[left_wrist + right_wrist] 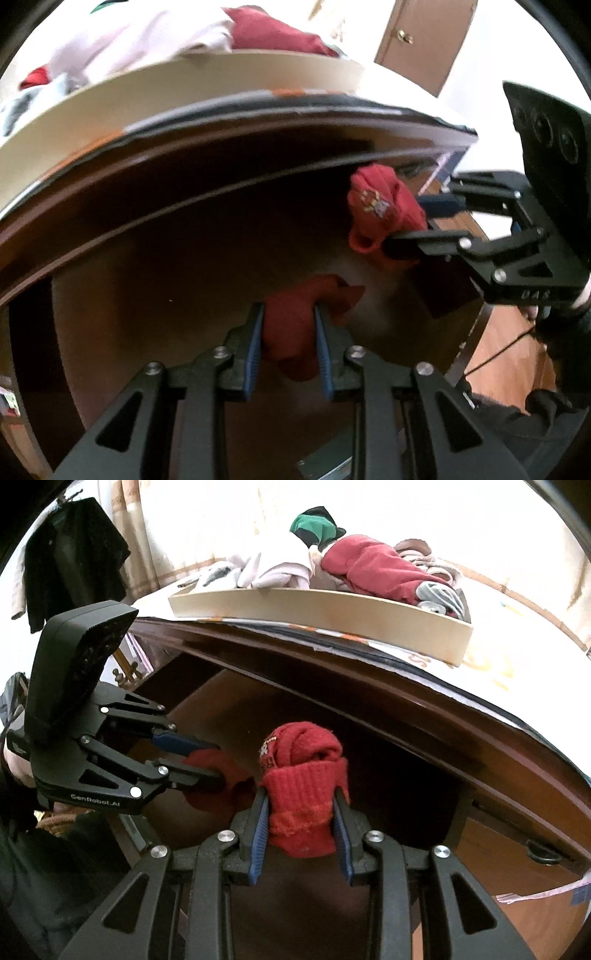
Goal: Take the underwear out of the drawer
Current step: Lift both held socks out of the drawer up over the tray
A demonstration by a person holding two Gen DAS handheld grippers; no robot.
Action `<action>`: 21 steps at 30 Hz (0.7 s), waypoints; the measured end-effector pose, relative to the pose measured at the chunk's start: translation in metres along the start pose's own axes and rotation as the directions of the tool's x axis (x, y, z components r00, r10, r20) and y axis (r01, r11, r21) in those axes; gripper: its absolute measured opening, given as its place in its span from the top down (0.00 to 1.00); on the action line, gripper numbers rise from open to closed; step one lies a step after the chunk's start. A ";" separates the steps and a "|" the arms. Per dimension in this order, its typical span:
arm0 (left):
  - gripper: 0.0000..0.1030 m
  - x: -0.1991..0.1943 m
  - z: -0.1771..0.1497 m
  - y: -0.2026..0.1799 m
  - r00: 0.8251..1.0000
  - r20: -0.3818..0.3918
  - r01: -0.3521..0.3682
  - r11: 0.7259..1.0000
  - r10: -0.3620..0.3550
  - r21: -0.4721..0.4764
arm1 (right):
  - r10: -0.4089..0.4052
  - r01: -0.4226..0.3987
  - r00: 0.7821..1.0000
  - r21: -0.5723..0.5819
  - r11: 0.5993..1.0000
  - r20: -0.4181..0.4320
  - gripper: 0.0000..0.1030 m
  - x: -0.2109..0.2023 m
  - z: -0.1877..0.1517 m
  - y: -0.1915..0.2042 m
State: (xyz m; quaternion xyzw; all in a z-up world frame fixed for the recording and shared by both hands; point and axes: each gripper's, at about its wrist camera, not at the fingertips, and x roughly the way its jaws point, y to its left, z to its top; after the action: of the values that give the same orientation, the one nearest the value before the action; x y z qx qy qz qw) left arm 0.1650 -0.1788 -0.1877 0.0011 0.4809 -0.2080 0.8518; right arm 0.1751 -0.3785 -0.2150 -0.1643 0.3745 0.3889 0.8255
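Left wrist view: your left gripper (pixel 290 332) clamps a plain red bundle (pixel 291 332) over the open drawer (pixel 184 295); at right, your right gripper (pixel 410 225) pinches a rolled red bundle (pixel 384 206). Right wrist view: 2 pads squeeze that roll (pixel 304 794); the tray (pixel 317 613) sits far on top.

1. A shallow beige tray (pixel 321 607) sits on the tabletop above the dark wood.
2. Heaped in the tray: pale clothes (pixel 266 570), a dark red garment (pixel 376 572), a green and black piece (pixel 314 526).
3. Left of the tray, a black jacket (pixel 70 561) hangs.
4. Right of the tray, a brown door (pixel 424 40).
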 end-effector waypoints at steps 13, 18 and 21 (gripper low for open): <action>0.76 -0.023 -0.005 0.007 0.984 0.120 -0.134 0.991 0.133 -0.007 | 0.012 -0.014 0.997 0.027 1.000 0.078 0.67 -0.019 -0.013 -0.003; 0.76 -0.034 -0.007 0.011 0.974 0.161 -0.160 0.987 0.161 -0.017 | 0.009 -0.011 0.995 0.023 1.000 0.104 0.67 -0.027 -0.015 -0.001; 0.76 -0.041 -0.006 0.015 0.967 0.188 -0.170 0.985 0.173 -0.032 | 0.006 -0.008 0.992 0.016 1.000 0.124 0.67 -0.036 -0.015 0.000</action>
State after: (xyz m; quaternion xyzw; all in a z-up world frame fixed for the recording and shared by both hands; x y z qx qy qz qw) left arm 0.1465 -0.1494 -0.1605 0.0161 0.3973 -0.1288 0.9085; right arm 0.1526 -0.4051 -0.1977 -0.1318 0.3264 0.3979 0.8472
